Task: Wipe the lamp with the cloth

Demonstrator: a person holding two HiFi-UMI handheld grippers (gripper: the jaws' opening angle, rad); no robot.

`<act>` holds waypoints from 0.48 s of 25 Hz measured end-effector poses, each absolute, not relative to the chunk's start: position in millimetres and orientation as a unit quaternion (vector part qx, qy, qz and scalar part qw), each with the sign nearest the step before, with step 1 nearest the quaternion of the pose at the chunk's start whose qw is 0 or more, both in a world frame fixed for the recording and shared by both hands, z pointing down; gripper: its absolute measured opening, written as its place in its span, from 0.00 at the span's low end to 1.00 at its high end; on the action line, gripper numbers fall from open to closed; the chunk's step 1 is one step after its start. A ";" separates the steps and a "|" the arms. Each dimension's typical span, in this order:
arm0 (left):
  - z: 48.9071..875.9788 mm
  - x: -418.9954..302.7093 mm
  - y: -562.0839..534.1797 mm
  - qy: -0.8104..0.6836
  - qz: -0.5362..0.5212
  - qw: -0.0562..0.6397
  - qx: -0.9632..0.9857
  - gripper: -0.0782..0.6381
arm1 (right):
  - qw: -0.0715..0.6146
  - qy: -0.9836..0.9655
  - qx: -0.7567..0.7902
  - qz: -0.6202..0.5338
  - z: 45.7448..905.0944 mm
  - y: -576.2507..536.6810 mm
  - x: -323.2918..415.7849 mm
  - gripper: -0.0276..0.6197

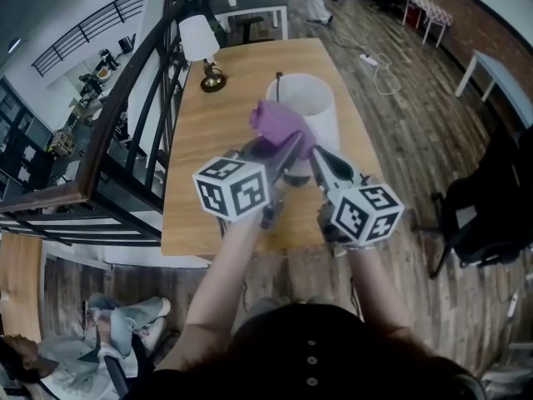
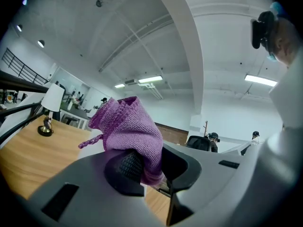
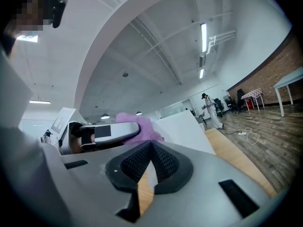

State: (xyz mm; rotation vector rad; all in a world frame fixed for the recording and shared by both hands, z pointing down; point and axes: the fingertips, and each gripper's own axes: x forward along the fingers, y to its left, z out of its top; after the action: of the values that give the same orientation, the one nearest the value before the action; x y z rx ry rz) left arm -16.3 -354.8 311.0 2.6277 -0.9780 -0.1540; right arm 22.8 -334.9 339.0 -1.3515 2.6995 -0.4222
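A purple cloth (image 1: pixel 279 122) is bunched in my left gripper (image 1: pixel 291 144), which is shut on it just in front of a large white cylindrical lamp shade (image 1: pixel 306 105) on the wooden table (image 1: pixel 208 148). In the left gripper view the cloth (image 2: pixel 128 126) sticks up from between the jaws of the left gripper (image 2: pixel 152 164). My right gripper (image 1: pixel 321 158) hangs close beside the left one, shut with nothing in it; in its own view the right gripper (image 3: pixel 150 148) points at the cloth (image 3: pixel 142 123) and the shade (image 3: pixel 182 131). A small table lamp (image 1: pixel 201 44) stands at the far left.
A black railing (image 1: pixel 125 107) runs along the table's left edge, with a drop to a lower floor where a person sits (image 1: pixel 125 323). A black chair (image 1: pixel 483 215) stands to the right. A white table (image 1: pixel 250 11) lies beyond the far end.
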 end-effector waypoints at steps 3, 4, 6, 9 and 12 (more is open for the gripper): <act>318.5 -16.1 -354.2 -0.345 -0.053 0.173 0.921 0.22 | 0.044 0.883 -0.444 -0.142 344.5 -333.4 24.6 0.06; 321.0 -16.3 -354.2 -0.345 -0.053 0.175 0.921 0.22 | 0.044 0.883 -0.445 -0.143 346.4 -333.3 24.7 0.06; 326.4 -17.4 -353.8 -0.346 -0.052 0.180 0.919 0.22 | 0.042 0.882 -0.445 -0.147 350.5 -333.1 23.7 0.06; 334.8 -21.1 -353.2 -0.348 -0.051 0.192 0.916 0.22 | 0.039 0.881 -0.445 -0.156 355.7 -332.7 20.3 0.06; 343.1 -22.2 -352.7 -0.348 -0.050 0.201 0.914 0.22 | 0.037 0.880 -0.445 -0.160 360.5 -331.6 20.1 0.06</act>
State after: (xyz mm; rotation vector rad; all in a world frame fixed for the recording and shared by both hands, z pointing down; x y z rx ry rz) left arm -22.2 -352.7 343.1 2.5533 -0.9729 -0.1386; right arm 20.1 -331.6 360.5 -1.3664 2.7030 -0.4910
